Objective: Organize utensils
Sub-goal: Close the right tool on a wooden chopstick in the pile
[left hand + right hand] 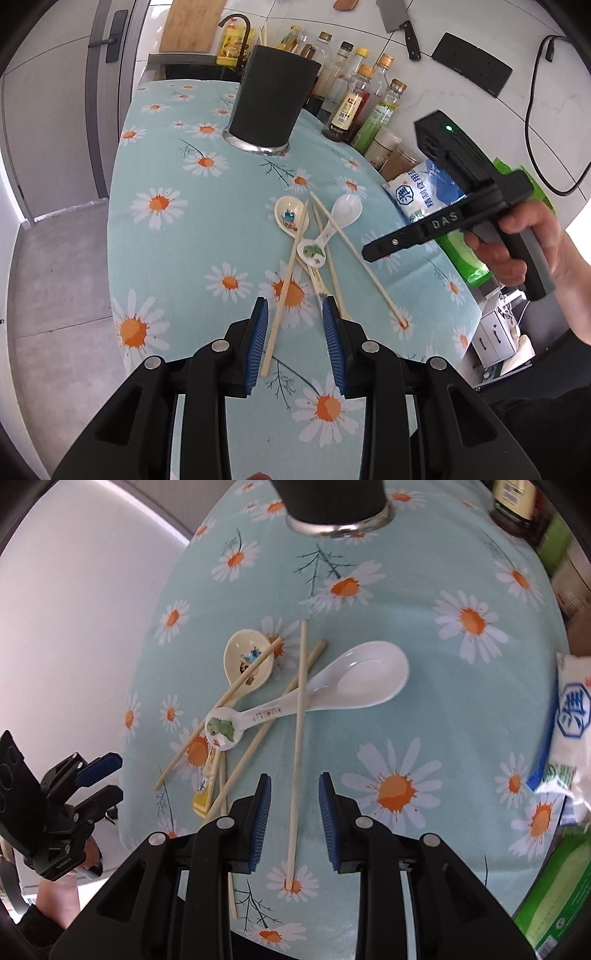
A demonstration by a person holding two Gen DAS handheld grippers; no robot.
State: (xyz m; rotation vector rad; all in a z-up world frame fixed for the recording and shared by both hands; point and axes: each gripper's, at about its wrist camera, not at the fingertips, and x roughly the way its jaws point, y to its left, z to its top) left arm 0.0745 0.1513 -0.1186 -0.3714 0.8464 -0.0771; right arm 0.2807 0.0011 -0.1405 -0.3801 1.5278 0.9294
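over the daisy-print desk [461, 709]: my right claw [294, 812] spread astride one pale wooden chopstick [298, 738], left claw [295, 343] spread too. white ceramic spoon [354, 681] pins it; lifting could flip it.

Black plastic tongs [295, 345] with ribbed blue pads [258, 345], silver pivot screws, "DAS" embossed lettering.

Spoons [345, 210] and chopsticks [284, 295] before black holder [273, 99]

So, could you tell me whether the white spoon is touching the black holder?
Apart: the right wrist view shows bare cloth between the white spoon and black holder.
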